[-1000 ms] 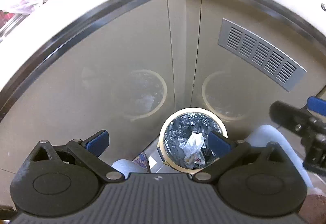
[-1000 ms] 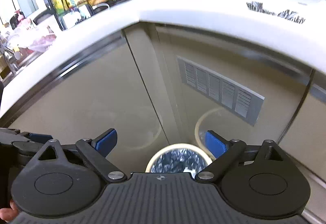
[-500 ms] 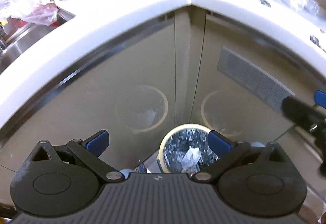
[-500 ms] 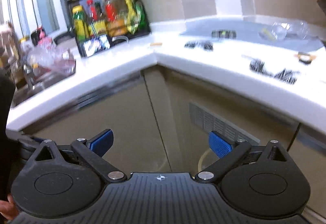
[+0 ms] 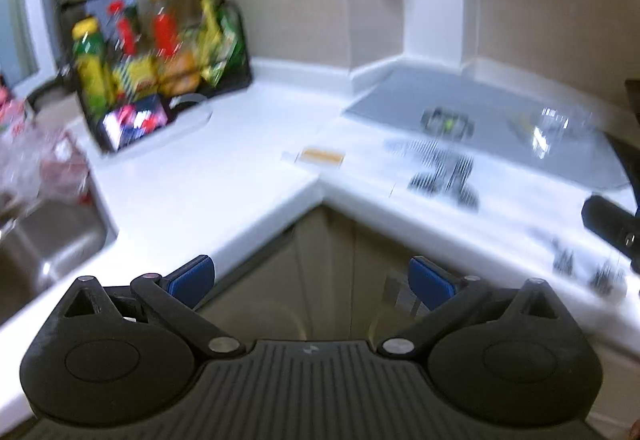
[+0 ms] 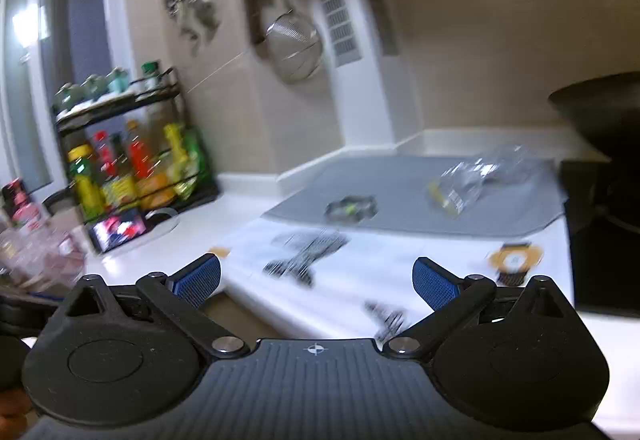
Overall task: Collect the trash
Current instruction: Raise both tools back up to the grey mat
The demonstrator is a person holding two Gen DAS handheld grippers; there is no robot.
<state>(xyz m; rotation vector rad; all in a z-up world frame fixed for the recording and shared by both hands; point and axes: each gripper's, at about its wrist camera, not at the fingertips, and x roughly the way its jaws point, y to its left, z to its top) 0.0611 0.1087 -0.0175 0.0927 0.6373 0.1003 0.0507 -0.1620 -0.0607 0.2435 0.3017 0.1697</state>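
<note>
Though blurred by motion, shows a white corner table (image 5: 208, 200) strewn with trash. Left tongs (image 5: 311, 280): spread wide, empty, aimed at the table's inner corner. Right tongs (image 6: 316, 278): just been opening, now wide apart, nothing between the blue pads, looking over the table's right wing.

Nearest litter: black-striped scraps (image 6: 308, 254), just beyond the right tongs and slightly left of centre, long axis slanting from near left to far right. Farther off, on a grey mat (image 6: 400, 180): a small dark wrapper (image 6: 352, 206) and, far right, a crumpled clear wrapper (image 6: 476, 176). Near right: a round yellow label (image 6: 514, 260).

Judged closer to the right tongs, all of these. Straight ahead of the left tongs, by the corner: an orange packet (image 5: 322, 156).
</note>
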